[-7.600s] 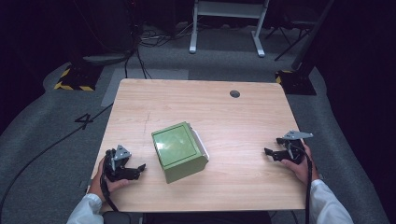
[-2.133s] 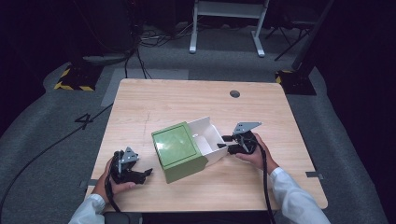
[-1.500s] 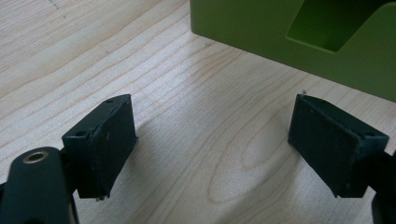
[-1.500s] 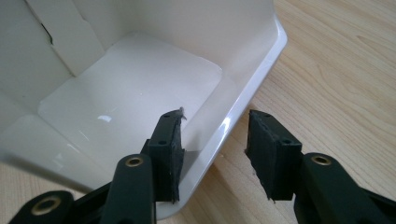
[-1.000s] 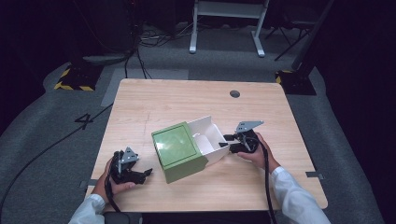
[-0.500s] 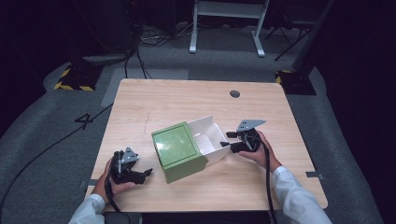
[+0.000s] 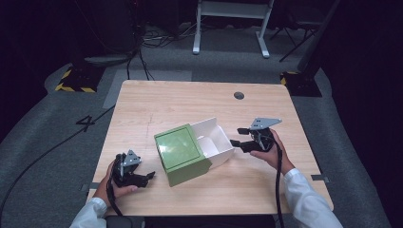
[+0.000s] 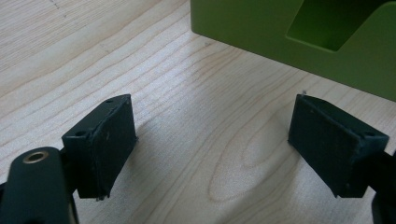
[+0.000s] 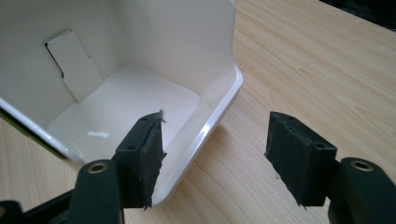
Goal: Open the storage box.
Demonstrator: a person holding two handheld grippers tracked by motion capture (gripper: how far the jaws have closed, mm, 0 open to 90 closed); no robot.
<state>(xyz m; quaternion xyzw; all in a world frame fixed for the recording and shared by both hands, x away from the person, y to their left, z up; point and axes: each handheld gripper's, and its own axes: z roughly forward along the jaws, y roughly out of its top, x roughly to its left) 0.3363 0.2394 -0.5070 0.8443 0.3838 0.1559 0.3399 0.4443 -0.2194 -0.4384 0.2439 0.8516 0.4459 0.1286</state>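
A green box sleeve [image 7: 183, 154] lies in the middle of the wooden table [image 7: 157, 104]. Its white inner drawer [image 7: 216, 140] sticks out to the right and holds nothing. My right gripper [image 7: 237, 136] is open at the drawer's right end. In the right gripper view the drawer's rim [image 9: 219, 112] runs between the jaws of the right gripper [image 9: 217, 140], one pad over the inside and one outside. My left gripper [image 7: 142, 176] rests open on the table just left of the sleeve. In the left gripper view the left gripper [image 8: 212, 126] points at the sleeve's green side [image 8: 252, 28] with bare wood between the jaws.
A dark round grommet [image 7: 239, 95] sits near the table's far edge. Beyond the table are grey floor, cables and a white stand [image 7: 230, 28]. Bare wood lies at the far side and at the right of the table.
Since the earliest frame the white drawer has come out of the green sleeve to the right, and my right gripper has moved in from the table's right side. Both hands have barely moved over the last second.
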